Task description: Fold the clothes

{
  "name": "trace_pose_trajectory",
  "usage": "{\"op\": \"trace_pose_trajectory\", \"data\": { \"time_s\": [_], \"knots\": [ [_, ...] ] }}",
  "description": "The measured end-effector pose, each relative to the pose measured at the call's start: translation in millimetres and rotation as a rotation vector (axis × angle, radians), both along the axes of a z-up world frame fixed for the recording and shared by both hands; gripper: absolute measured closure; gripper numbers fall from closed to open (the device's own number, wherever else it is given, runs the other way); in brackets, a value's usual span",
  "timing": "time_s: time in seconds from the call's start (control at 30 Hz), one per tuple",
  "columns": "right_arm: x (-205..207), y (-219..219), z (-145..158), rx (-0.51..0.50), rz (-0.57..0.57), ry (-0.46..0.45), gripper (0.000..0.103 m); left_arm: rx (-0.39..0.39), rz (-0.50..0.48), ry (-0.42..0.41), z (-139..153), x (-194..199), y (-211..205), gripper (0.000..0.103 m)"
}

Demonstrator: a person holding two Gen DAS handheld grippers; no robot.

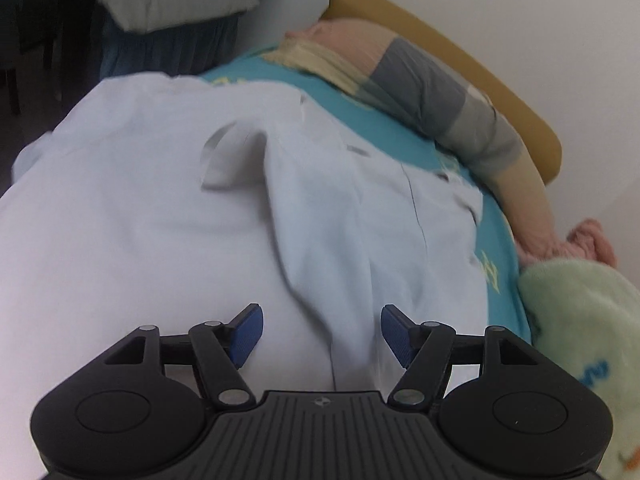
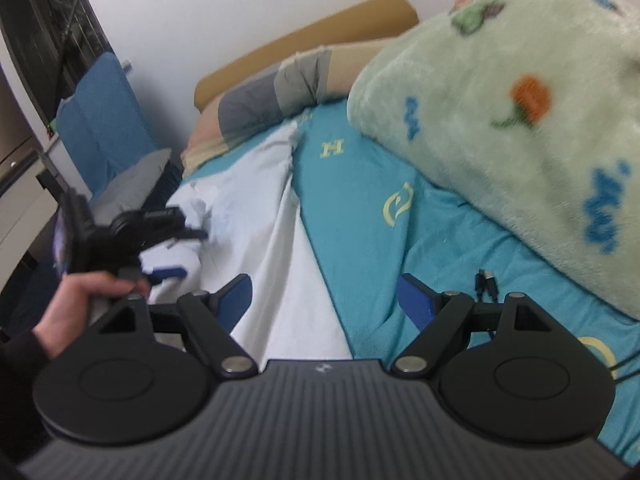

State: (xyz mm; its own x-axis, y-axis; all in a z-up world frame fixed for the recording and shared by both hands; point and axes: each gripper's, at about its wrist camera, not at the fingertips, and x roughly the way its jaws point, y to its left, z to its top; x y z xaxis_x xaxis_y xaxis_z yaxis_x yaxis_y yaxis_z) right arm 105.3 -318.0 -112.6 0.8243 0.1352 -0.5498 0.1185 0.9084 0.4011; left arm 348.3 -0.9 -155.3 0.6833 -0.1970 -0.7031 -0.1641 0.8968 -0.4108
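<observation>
Noted a pale white shirt [image 1: 200, 208] spread over the teal bedsheet [image 2: 360, 184] on the bed, rumpled, with a raised fold running down its middle and a thin dark seam line toward its right part. Found the left hand-held gripper [image 1: 322, 330] released, blue pads [image 1: 248, 332] well apart, poised just above the shirt with the fold between them; contact with the cloth not clear. Saw the same left hand-held gripper in the right wrist view, held by the person's left hand [image 2: 76, 304], dark sleeve [image 2: 16, 392] at the frame edge, over the shirt's left part. Found the right hand-held gripper [image 2: 325, 298] also released, gripping nothing, straddling the shirt's right edge: left pad over white cloth, right pad over bare sheet. Logged a mint fleece blanket [image 2: 520, 120] with blue, orange and green prints heaped on the right of the bed, near the shirt but apart from it. Logged a long patchwork pillow [image 1: 440, 92] in grey, beige and pink along the mustard headboard [image 1: 500, 76] at the far end. Spotted a black cable [image 2: 486, 284] on the sheet just beyond the right pad. Marked a pink knitted item [image 1: 580, 240] beside the blanket, kind not clear. Marked a blue quilt [image 2: 100, 120] and grey cushion [image 1: 176, 0] beyond the bed.
</observation>
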Motion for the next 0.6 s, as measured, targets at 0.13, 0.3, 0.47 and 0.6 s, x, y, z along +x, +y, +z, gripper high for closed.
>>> {"op": "trace_pose_trajectory", "data": {
  "time_s": [0.13,0.3,0.47,0.6],
  "knots": [
    [9.5,-1.3,-7.4,-0.007,0.002,0.009,0.022,0.068,-0.022,-0.071,-2.2,25.3,-9.1,0.084],
    [21.4,-2.9,-16.7,-0.015,0.004,0.021,0.022,0.293,-0.067,-0.164,18.0,57.0,-37.5,0.099],
    [33.3,-4.5,-26.0,-0.024,0.007,0.033,0.022,0.408,-0.042,-0.149,14.3,77.0,-41.2,0.096],
    [34.3,-3.7,-25.8,-0.032,0.019,0.022,0.022,0.359,-0.023,-0.121,14.1,53.1,-32.6,0.054]
  ]
}}
